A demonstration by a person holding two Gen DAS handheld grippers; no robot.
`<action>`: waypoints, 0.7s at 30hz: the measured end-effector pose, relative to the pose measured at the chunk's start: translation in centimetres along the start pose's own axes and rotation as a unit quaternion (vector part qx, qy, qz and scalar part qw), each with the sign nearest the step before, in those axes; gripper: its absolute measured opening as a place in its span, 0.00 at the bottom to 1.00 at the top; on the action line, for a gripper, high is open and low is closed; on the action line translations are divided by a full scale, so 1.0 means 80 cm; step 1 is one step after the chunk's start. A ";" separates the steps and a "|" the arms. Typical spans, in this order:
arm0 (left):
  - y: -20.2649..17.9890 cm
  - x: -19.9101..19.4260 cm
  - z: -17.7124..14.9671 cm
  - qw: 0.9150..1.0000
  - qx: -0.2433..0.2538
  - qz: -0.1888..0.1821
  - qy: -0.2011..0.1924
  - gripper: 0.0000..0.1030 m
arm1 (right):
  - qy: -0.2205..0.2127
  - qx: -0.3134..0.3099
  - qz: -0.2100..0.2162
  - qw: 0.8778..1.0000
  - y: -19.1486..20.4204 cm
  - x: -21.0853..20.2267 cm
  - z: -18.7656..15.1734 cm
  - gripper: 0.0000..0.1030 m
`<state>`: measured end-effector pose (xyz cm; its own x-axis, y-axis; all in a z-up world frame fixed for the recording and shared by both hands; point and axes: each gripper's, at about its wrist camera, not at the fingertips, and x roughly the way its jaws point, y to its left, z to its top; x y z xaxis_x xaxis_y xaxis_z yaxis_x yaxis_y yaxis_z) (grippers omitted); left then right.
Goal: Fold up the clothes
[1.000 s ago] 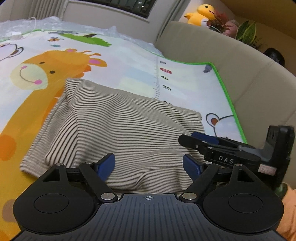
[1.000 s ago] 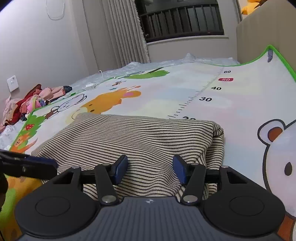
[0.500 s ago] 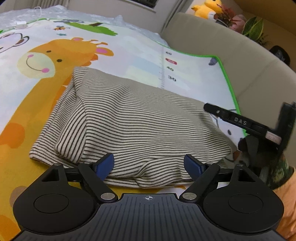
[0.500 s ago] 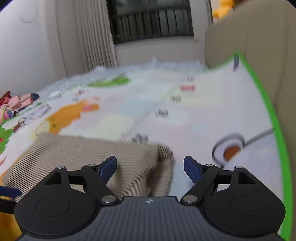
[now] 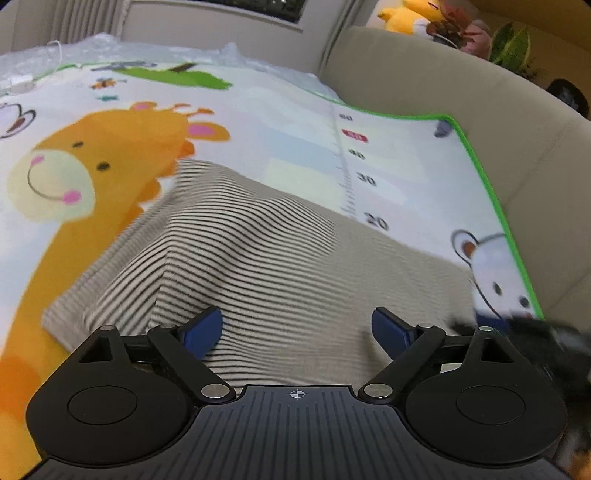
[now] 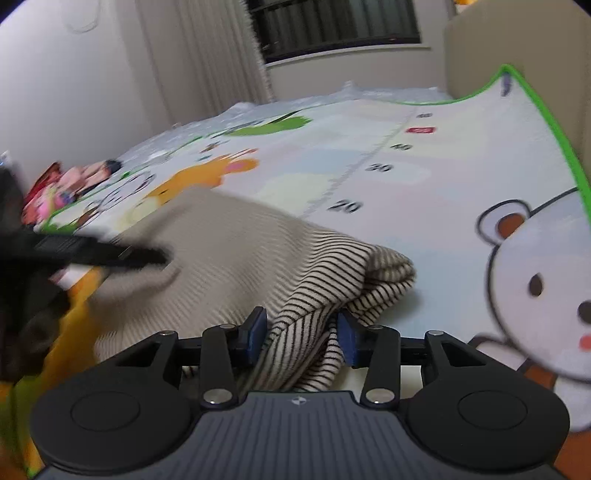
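A folded beige garment with dark stripes (image 5: 258, 258) lies on a cartoon play mat (image 5: 258, 122). My left gripper (image 5: 297, 328) is open, its blue pads (image 5: 205, 330) resting over the garment's near edge with cloth between them. In the right wrist view the same garment (image 6: 258, 251) is bunched at its right corner, and my right gripper (image 6: 301, 334) is partly closed around that corner fold. The left gripper shows blurred at the left of the right wrist view (image 6: 92, 254). The right gripper shows blurred at the lower right of the left wrist view (image 5: 535, 328).
A beige sofa back (image 5: 480, 122) runs along the mat's green right edge. Plush toys and plants (image 5: 443, 22) sit on top of it. A pile of colourful clothes (image 6: 66, 181) lies at the mat's far left. Curtains and a dark window (image 6: 332, 26) stand behind.
My right gripper has moved in onto the garment's right corner and narrowed around it. My left gripper has pushed forward over the near edge. The cloth has bulged up in the middle.
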<state>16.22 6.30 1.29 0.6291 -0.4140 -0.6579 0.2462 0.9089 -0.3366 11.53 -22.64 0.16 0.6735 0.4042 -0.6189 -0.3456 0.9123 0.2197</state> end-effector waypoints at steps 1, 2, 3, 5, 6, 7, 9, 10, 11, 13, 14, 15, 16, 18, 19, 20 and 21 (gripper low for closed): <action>0.005 0.002 0.004 1.000 -0.005 0.002 -0.005 0.89 | 0.004 -0.009 0.008 1.000 0.007 -0.003 -0.001 0.43; 0.010 0.004 0.007 1.000 -0.010 0.003 -0.009 0.89 | 0.006 -0.018 0.014 1.000 0.014 -0.007 -0.002 0.45; 0.014 0.006 0.011 1.000 -0.014 0.005 -0.012 0.89 | 0.008 -0.027 0.020 0.999 0.019 -0.011 -0.001 0.45; 0.021 0.006 0.015 1.000 -0.024 0.008 -0.016 0.89 | 0.000 -0.043 0.023 0.999 0.023 -0.019 0.006 0.46; 0.022 0.003 0.015 1.000 -0.026 0.007 -0.016 0.89 | -0.007 -0.045 0.022 0.999 0.021 -0.024 0.012 0.46; 0.023 -0.001 0.015 0.999 -0.028 0.006 -0.015 0.89 | -0.017 -0.041 0.019 0.999 0.016 -0.028 0.020 0.46; 0.024 -0.009 0.013 0.999 -0.031 0.005 -0.013 0.89 | -0.041 -0.028 -0.002 0.999 0.006 -0.033 0.034 0.53; 0.025 -0.013 0.012 0.999 -0.032 0.005 -0.011 0.89 | -0.057 -0.021 -0.018 0.998 -0.001 -0.034 0.042 0.56; 0.026 -0.018 0.010 0.999 -0.035 0.004 -0.009 0.89 | -0.070 -0.011 -0.030 0.997 -0.009 -0.032 0.050 0.60; 0.028 -0.028 0.005 0.999 -0.046 -0.001 -0.006 0.89 | -0.077 0.000 -0.039 0.996 -0.024 -0.019 0.063 0.69; 0.028 -0.032 0.004 0.999 -0.050 -0.006 -0.004 0.89 | -0.075 0.003 -0.044 0.996 -0.031 -0.009 0.069 0.71; 0.029 -0.036 0.002 0.998 -0.055 -0.012 -0.002 0.89 | -0.067 0.004 -0.049 0.997 -0.038 0.004 0.072 0.71; 0.029 -0.041 0.001 0.998 -0.059 -0.017 0.001 0.89 | -0.055 0.008 -0.052 0.997 -0.045 0.020 0.073 0.71; 0.027 -0.045 -0.002 0.998 -0.063 -0.026 0.009 0.90 | -0.025 0.022 -0.048 0.998 -0.056 0.048 0.065 0.71; 0.025 -0.046 -0.003 0.998 -0.060 -0.030 0.012 0.90 | -0.013 0.030 -0.040 0.999 -0.060 0.059 0.059 0.70; 0.022 -0.048 -0.004 0.998 -0.056 -0.031 0.013 0.90 | -0.004 0.036 -0.032 0.999 -0.062 0.068 0.053 0.69; 0.021 -0.048 -0.005 0.998 -0.052 -0.032 0.014 0.90 | -0.004 0.036 -0.025 0.999 -0.062 0.070 0.046 0.68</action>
<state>13.91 9.39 2.95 0.5939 -0.4734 -0.6505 0.2062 0.8711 -0.4456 19.40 -24.67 -1.65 0.6947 0.3582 -0.6238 -0.2642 0.9336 0.2419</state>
